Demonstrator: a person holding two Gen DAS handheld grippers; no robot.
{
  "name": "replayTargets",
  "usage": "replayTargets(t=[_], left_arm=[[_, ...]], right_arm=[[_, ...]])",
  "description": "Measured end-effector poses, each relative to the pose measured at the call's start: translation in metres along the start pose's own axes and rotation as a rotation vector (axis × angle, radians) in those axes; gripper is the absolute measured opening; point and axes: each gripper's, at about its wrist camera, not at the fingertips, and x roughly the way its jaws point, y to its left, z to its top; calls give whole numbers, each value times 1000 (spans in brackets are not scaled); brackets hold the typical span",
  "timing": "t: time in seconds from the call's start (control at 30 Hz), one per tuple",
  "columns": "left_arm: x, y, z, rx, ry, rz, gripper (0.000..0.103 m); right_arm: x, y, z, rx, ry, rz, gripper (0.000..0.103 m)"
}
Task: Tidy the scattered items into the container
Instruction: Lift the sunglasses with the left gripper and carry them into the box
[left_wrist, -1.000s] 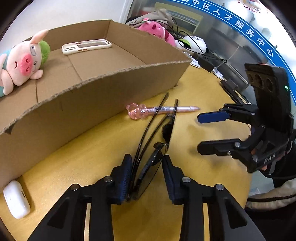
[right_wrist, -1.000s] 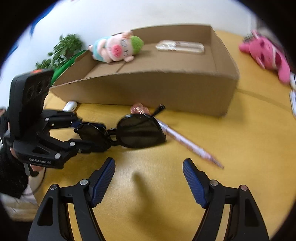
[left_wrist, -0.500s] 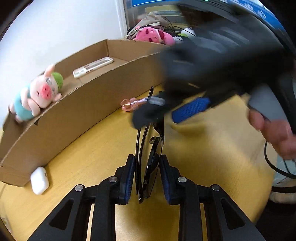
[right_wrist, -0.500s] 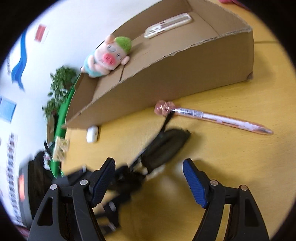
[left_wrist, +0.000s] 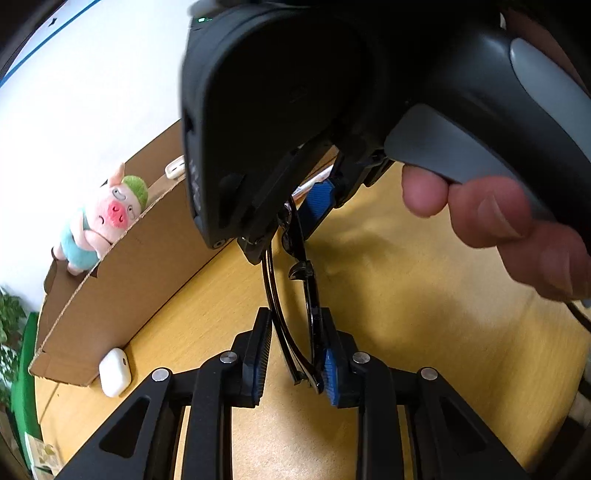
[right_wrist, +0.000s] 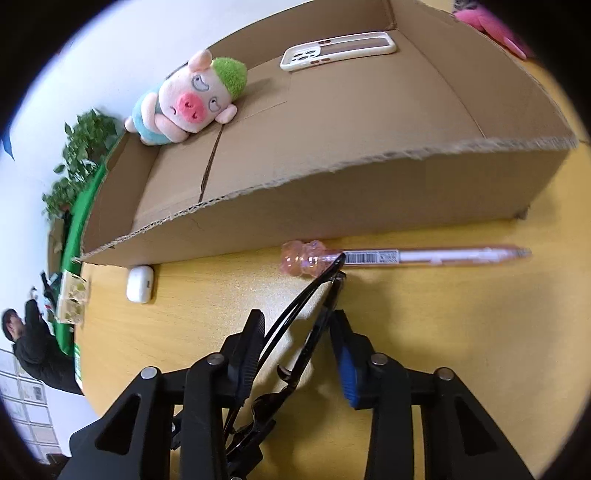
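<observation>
Black sunglasses are held above the yellow table between both grippers. My left gripper is shut on one end of the sunglasses. My right gripper is closed around the folded arms of the sunglasses from the other end; its body fills the top of the left wrist view. The cardboard box holds a pig plush and a phone case. A pink pen and a white earbud case lie on the table against the box's front wall.
A pink plush toy lies beyond the box's right end. A green plant and a green board stand to the box's left. A person is at the far left.
The right gripper swung in from the side and closed over the sunglasses. The left gripper kept its hold and lifted them off the table, toward the box.
</observation>
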Motion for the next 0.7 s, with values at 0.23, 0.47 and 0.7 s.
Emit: replayTargets(t=[0.23,0.47,0.7], left_arm=[[-1,12,1,-86,-5,-2,26],[-25,55,13,-190,-67,23,25],[-48,81,21,-239,-110,18,25]], right_arm=[[2,9,8,-3,58,-43,32],[-25,52,24,-96,8,-78,31],[-44,75,45,-133,-9,-56,31]])
